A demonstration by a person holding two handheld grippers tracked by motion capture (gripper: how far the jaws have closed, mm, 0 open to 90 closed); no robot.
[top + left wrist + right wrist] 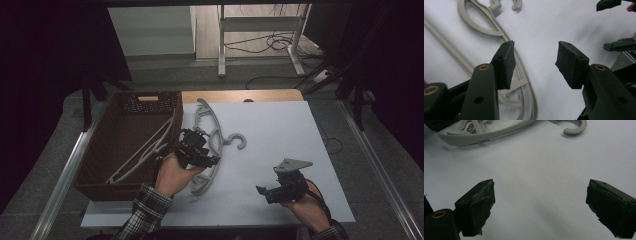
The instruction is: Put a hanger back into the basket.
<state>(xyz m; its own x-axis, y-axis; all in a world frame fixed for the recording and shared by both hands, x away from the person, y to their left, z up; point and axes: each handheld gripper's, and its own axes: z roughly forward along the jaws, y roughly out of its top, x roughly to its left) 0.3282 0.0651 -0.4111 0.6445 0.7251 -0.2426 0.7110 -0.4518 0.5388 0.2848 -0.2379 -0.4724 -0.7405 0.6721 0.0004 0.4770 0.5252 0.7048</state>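
Left hand-held gripper [196, 148] hovers over grey plastic hanger [214, 131] lying flat on white table [280, 135], jaws part-open w/ nothing between them. Right hand-held gripper [274, 192] rests nearer table's front edge, well apart, jaws wide & empty. Wicker basket [107, 145] at left holds another hanger [142, 155].

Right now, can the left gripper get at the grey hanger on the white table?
Probably yes. The left gripper hovers right over the grey hanger, jaws apart with nothing between them, and one pad sits just above the hanger's arm. Nothing lies in the way; the basket stands off to the side.
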